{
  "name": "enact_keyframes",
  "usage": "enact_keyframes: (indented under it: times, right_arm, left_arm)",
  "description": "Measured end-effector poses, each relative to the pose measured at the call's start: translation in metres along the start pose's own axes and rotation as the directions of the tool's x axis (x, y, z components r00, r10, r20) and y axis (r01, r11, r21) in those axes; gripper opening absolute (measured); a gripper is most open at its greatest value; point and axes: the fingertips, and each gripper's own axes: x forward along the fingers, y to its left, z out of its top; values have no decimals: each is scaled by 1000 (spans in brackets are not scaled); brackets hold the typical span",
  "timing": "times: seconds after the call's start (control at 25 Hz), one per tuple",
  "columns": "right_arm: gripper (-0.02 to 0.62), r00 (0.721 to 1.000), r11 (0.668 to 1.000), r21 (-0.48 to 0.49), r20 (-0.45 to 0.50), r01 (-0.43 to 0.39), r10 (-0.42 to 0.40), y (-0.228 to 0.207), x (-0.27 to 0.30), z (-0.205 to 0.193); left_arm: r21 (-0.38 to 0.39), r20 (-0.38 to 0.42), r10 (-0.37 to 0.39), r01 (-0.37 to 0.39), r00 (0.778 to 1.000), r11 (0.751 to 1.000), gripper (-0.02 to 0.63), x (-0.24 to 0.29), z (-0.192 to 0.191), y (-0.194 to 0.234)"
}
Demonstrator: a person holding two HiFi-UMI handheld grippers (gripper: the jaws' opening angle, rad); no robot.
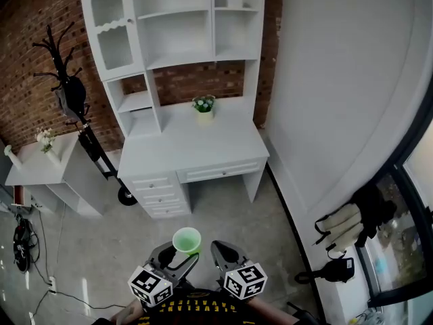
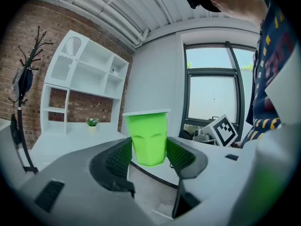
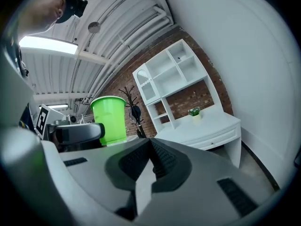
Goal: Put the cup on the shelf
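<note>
Cup of green plastic [image 1: 187, 240], tapered and upright with its mouth up, is clamped between the jaws of the left gripper [image 2: 149, 153], clear of the floor. Right gripper [image 3: 150, 155] is beside it, jaws closed together with nothing between them. Ahead, well apart, a white wooden shelf unit [image 1: 183, 32] stands on a white surface [image 1: 162, 151] carrying a small potted plant [image 1: 203, 107], against a red brick wall [image 1: 27, 80].

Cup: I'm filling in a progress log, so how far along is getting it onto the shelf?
Done: the green cup is picked up, upright in the left gripper. In hand: carrying it; the white shelf unit stands well ahead across the floor. Left: approach and set the cup on a shelf. The right gripper is shut, empty.
</note>
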Motion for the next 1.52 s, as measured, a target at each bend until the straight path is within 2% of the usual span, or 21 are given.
enact_keyframes:
  times: [0.28, 0.4, 0.76, 1.0, 1.24, 1.52]
  right_arm:
    - [6, 999, 1000, 16, -39, -9, 9, -6, 23, -12]
    - [6, 999, 1000, 8, -41, 18, -18, -16, 38, -8]
    - [6, 989, 990, -36, -47, 137, -139, -47, 113, 17]
    - [6, 983, 986, -51, -87, 156, -160, -49, 174, 22]
    - [6, 973, 981, -71, -131, 182, -190, -51, 213, 19]
    - [6, 971, 982, -94, -159, 163, -176, -56, 250, 27]
  left_arm:
    - [-9, -15, -1, 1, 1000, 1000, 236, 11, -4, 18]
    - [-24, -10, -16, 16, 1000, 1000, 236, 21, -4, 35]
    - [-43, 30, -132, 133, 991, 990, 236, 62, 17, 115]
    - [-62, 33, -197, 199, 980, 978, 236, 78, 23, 167]
    - [-110, 41, -180, 183, 983, 977, 236, 77, 15, 215]
    - [-133, 64, -157, 164, 986, 977, 236, 85, 18, 252]
